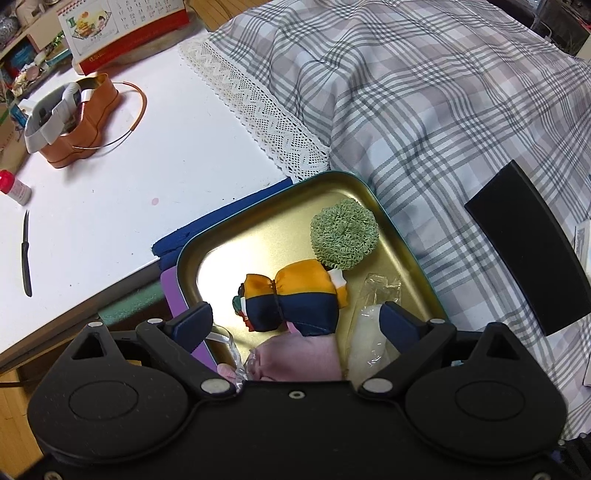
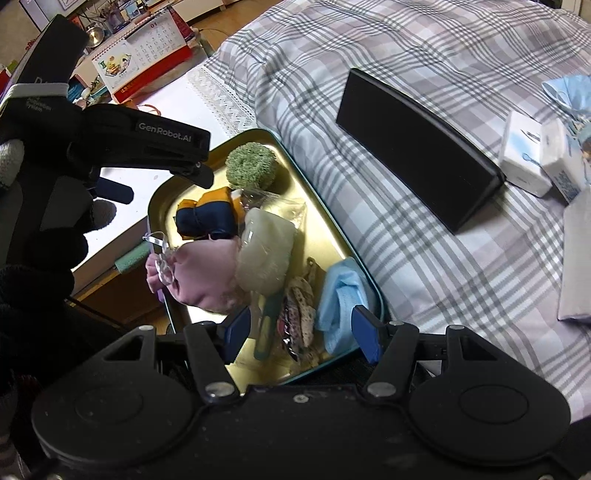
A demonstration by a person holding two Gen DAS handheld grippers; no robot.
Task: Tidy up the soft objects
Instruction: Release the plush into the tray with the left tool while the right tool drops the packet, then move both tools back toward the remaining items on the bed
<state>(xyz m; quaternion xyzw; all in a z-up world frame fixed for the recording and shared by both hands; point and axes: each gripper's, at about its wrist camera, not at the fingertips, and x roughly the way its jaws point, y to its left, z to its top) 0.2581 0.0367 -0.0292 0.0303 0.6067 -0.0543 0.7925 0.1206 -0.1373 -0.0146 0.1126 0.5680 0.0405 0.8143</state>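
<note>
A gold metal tray (image 1: 236, 236) (image 2: 332, 236) lies on the plaid bed at the desk's edge. It holds a green scrubber ball (image 1: 343, 234) (image 2: 251, 168), an orange-and-navy cloth pouch (image 1: 295, 295) (image 2: 208, 216), a pink cloth (image 1: 299, 360) (image 2: 207, 277), a white pad in clear wrap (image 1: 369, 343) (image 2: 266, 254), a blue face mask (image 2: 341, 299) and patterned hair ties (image 2: 301, 310). My left gripper (image 1: 297, 323) is open above the pink cloth and pouch, empty. My right gripper (image 2: 301, 334) is open over the tray's near end, empty.
A black box (image 2: 417, 147) (image 1: 532, 247) lies on the plaid bedspread (image 1: 443, 110) right of the tray. White boxes (image 2: 528, 155) sit further right. The white desk (image 1: 129, 184) carries an orange tin (image 1: 74, 125), a calendar (image 1: 122, 26) and a black knife (image 1: 26, 254).
</note>
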